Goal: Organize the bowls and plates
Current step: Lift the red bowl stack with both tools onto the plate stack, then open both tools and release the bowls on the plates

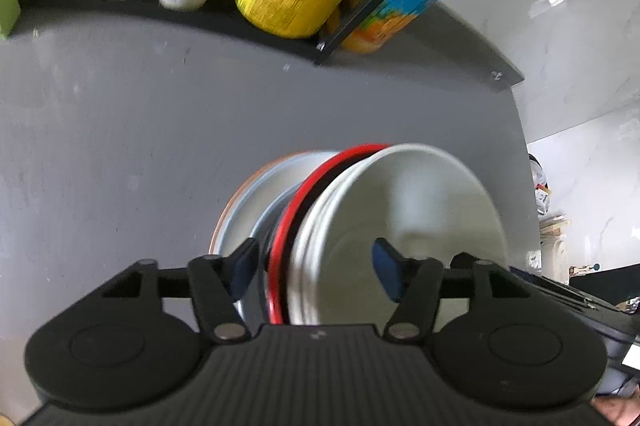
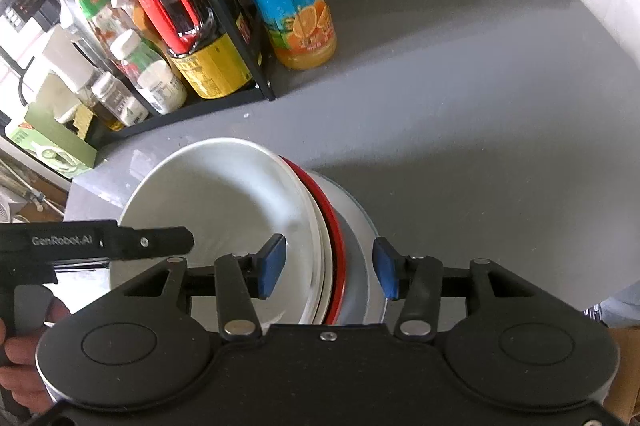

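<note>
A stack of dishes stands on the grey counter (image 1: 120, 146). It holds a white bowl (image 1: 416, 210) on white plates, then a red-rimmed plate (image 1: 296, 202), and a pale grey plate (image 1: 256, 198) with an orange edge at the bottom. My left gripper (image 1: 316, 272) is open and straddles the near rims, with one pad inside the bowl and the other outside the grey plate. From the opposite side, my right gripper (image 2: 329, 270) is open around the rims of the white bowl (image 2: 216, 198), the red-rimmed plate (image 2: 336, 238) and the grey plate (image 2: 360, 250). Neither pair of pads visibly presses the dishes.
A black wire rack (image 2: 236, 38) of sauce and spice bottles stands at the back of the counter. An orange juice bottle (image 2: 296, 6) stands beside it. The left gripper's body (image 2: 100, 244) and a hand (image 2: 20, 358) show at the left. The counter edge (image 2: 600, 26) curves on the right.
</note>
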`<state>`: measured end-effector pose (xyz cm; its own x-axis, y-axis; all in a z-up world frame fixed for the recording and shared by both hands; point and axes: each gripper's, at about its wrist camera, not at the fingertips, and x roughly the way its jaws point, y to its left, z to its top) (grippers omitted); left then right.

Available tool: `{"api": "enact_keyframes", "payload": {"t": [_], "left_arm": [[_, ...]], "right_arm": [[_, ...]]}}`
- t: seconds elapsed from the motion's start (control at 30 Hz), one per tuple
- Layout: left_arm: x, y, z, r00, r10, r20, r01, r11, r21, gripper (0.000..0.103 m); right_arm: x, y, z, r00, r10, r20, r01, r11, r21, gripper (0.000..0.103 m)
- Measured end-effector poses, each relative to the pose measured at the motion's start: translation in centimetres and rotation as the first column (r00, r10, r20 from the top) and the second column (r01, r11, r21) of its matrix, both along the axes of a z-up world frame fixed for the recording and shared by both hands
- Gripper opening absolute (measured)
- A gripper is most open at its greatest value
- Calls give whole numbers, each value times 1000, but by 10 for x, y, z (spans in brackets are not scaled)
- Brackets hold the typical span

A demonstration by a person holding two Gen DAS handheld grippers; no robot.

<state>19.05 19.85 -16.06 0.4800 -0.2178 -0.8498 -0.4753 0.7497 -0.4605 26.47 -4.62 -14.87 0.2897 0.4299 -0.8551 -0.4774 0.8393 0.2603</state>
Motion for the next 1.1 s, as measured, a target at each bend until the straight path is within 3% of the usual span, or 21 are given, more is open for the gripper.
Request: {"api": "enact_keyframes", "payload": {"t": [0.37,0.53,0.73,1.1], "left_arm": [[-11,-31,44,998,6,63,-16,987,158,83],[-25,-60,67,992,40,118,-63,977,204,86],[-48,-107,91,987,72,140,-106,963,248,87],[-90,-158,131,977,85,194,-145,935,322,102]], "right_arm": [[-11,-45,29,994,-47,98,39,996,85,70],[-23,-79,45,985,-58,164,42,994,100,87],[-37,-120,59,973,-70,218,42,991,129,98],[-69,-163,82,958,-84,275,42,987,153,103]]}}
